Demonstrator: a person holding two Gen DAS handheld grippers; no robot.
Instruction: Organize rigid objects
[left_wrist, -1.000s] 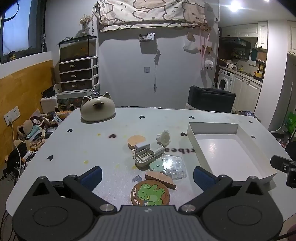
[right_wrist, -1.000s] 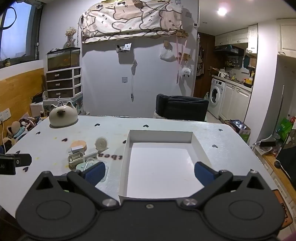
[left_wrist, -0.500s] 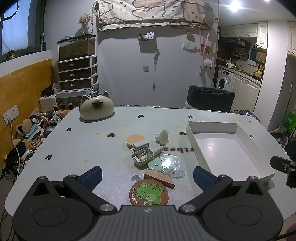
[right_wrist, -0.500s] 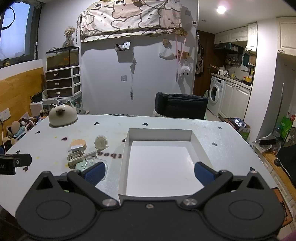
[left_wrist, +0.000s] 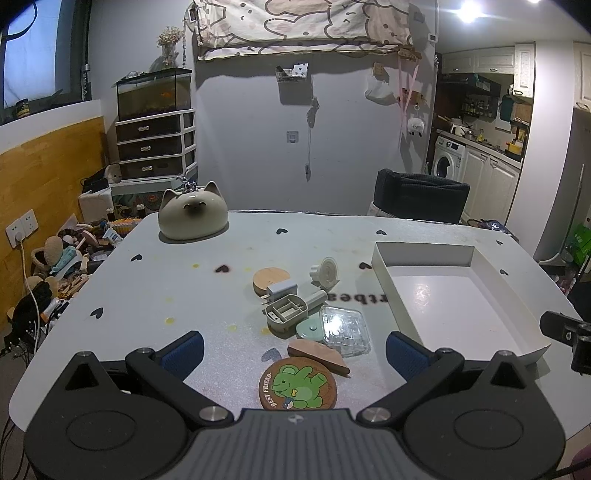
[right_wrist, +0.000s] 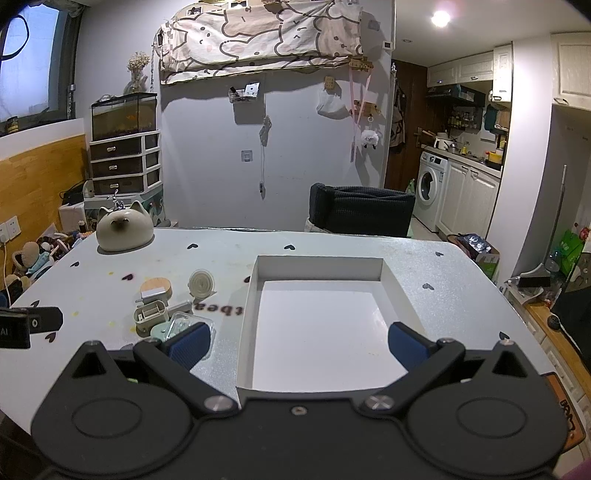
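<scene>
the left gripper (left_wrist: 293, 350) hangs over the near table edge with its 2 fingers spread wide and nothing between them. straight ahead, almost in the gap, lies the frog coaster (left_wrist: 298, 384), flat and round, so no long axis to line up with. just past it sit the wooden wedge (left_wrist: 317, 356) and clear case (left_wrist: 344, 329). the right gripper (right_wrist: 297, 345), also spread and empty, faces the bare white tray (right_wrist: 247, 314), so the left is likely nearer the pile.
</scene>
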